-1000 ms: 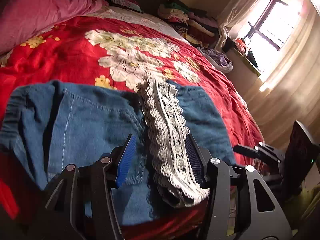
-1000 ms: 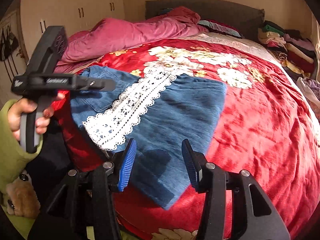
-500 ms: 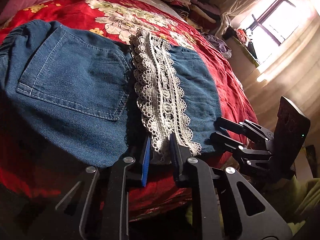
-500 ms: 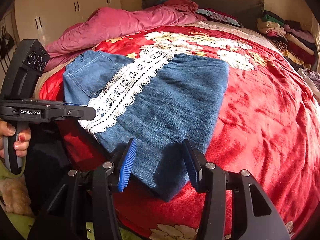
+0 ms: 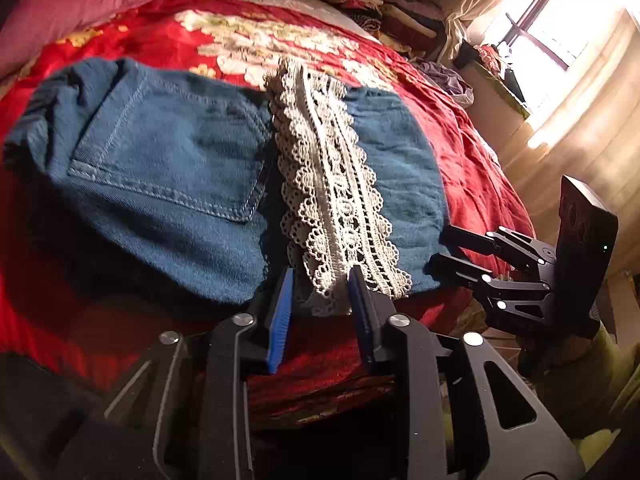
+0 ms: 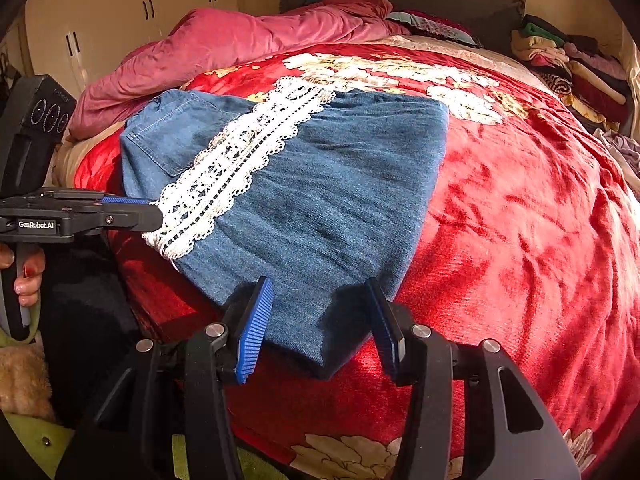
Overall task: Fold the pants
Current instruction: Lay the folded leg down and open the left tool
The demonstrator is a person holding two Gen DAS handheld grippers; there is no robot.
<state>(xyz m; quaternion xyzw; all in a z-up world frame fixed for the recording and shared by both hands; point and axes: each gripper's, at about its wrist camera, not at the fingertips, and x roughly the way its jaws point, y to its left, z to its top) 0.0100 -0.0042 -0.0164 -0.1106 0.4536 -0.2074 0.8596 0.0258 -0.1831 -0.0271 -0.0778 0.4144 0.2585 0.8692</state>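
The blue denim pants (image 5: 168, 184) lie folded on the red floral bedspread (image 5: 464, 152), with a white lace trim (image 5: 332, 200) running across them. They also show in the right wrist view (image 6: 328, 208) with the lace trim (image 6: 224, 176). My left gripper (image 5: 320, 292) is open at the near end of the lace, its blue pads either side of the trim's tip without squeezing it. My right gripper (image 6: 320, 304) is open, straddling the near corner of the denim. The left gripper (image 6: 132, 212) shows at the lace end in the right wrist view.
A pink duvet (image 6: 240, 40) is bunched at the head of the bed. Stacked folded clothes (image 6: 568, 60) sit at the far right corner. A wardrobe (image 6: 120, 12) stands behind on the left. A bright window (image 5: 544, 32) is at the right.
My left gripper was nearly closed on the lace end half a second ago and has opened. My right gripper moved slightly closer to the denim corner.
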